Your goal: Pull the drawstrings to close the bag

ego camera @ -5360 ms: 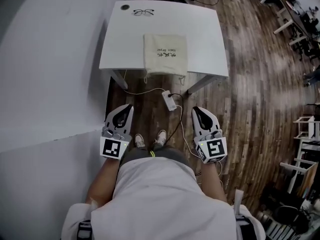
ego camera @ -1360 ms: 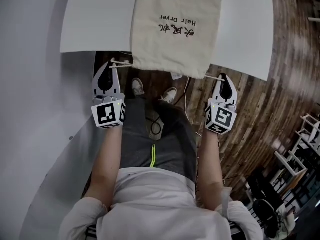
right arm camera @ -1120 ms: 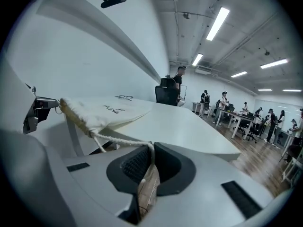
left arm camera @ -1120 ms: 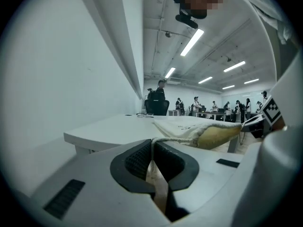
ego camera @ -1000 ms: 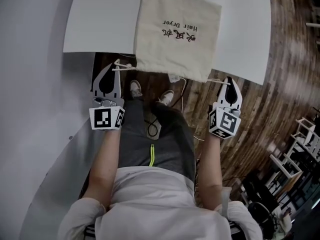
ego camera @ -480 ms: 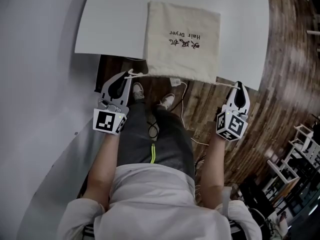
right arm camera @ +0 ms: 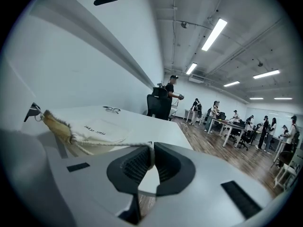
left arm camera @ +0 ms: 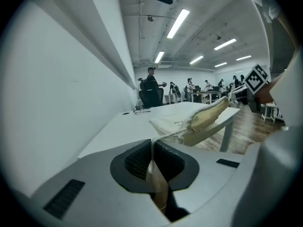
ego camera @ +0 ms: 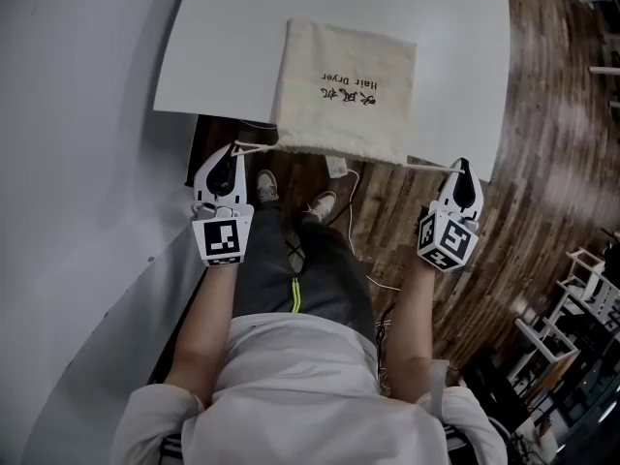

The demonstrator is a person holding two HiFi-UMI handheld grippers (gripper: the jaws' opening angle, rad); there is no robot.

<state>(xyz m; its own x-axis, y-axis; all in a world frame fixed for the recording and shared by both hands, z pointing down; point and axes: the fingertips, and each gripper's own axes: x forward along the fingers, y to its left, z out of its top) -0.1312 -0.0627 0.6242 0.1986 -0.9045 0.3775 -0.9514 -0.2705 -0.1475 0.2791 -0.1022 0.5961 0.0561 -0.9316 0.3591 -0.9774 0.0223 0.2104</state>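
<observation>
A cream cloth bag (ego camera: 344, 85) with dark print lies on the white table (ego camera: 213, 56), its mouth hanging over the near edge. My left gripper (ego camera: 232, 153) is shut on the left drawstring (ego camera: 256, 147), which runs taut to the bag's left corner. My right gripper (ego camera: 462, 168) is shut on the right drawstring (ego camera: 431, 166), also taut. In the left gripper view the cord (left arm camera: 163, 137) leaves the closed jaws toward the puckered bag mouth (left arm camera: 208, 118). The right gripper view shows the cord (right arm camera: 109, 144) leading to the gathered bag (right arm camera: 71, 134).
A pair of glasses (left arm camera: 140, 110) lies at the table's far end. A white wall (ego camera: 77, 163) runs along the left. A power strip and cables (ego camera: 339, 168) lie on the wooden floor under the table. Desks, chairs and people stand in the room beyond.
Both grippers have moved outward from the bag's near corners, each with its cord. The cords are now stretched straight and the bag's mouth is more gathered.
</observation>
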